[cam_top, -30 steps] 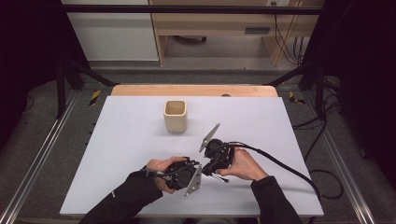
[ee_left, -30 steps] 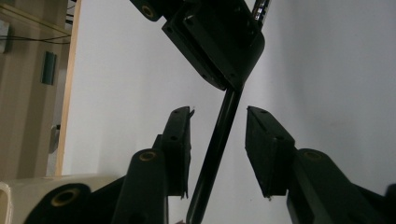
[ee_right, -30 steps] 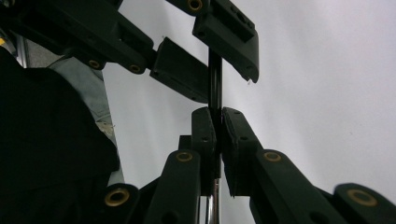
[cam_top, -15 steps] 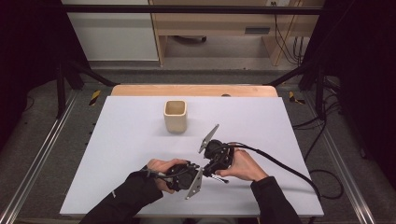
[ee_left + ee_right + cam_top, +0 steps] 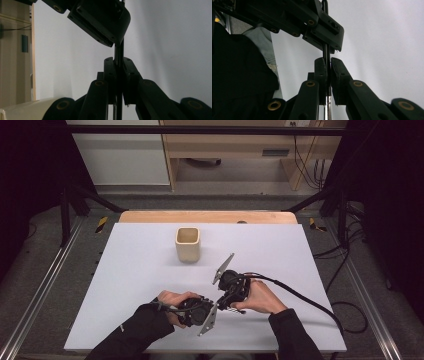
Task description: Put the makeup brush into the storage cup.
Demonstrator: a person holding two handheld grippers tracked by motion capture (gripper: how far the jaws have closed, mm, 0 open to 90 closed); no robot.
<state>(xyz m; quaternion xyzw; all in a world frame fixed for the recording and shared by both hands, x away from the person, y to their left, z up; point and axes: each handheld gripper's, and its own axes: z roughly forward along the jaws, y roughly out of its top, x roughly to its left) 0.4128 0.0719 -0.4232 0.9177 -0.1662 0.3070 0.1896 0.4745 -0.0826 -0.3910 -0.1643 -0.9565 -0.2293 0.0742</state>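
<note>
We have both grippers brought together at the near middle of the white table (image 5: 125, 270). The left gripper (image 5: 202, 309) and the right gripper (image 5: 226, 301) meet tip to tip, each pinching the same thin rod (image 5: 326, 53), which looks like a slim pen or stylus: dark along most of its length, with a silvery stretch low in the right gripper view. In the left gripper view the jaws are clamped on the rod (image 5: 119, 57), and the other gripper's jaws hold it just above. In the right gripper view our jaws are likewise closed on it, with the left gripper's jaws gripping it farther up. So the rod sits between the two tools, off the table, held from both sides.

The beige square cup (image 5: 188, 243) stands upright and well apart, on the far side of the table, left of the right hand (image 5: 260, 296). From the high view it appears empty, though we cannot see its floor.

We judge the work to be mid-way: the rod is picked up and shared between both grippers, perhaps for a handover or for pulling a cap. What seems left is for one gripper to let go and the rod to be taken to the cup.
</note>
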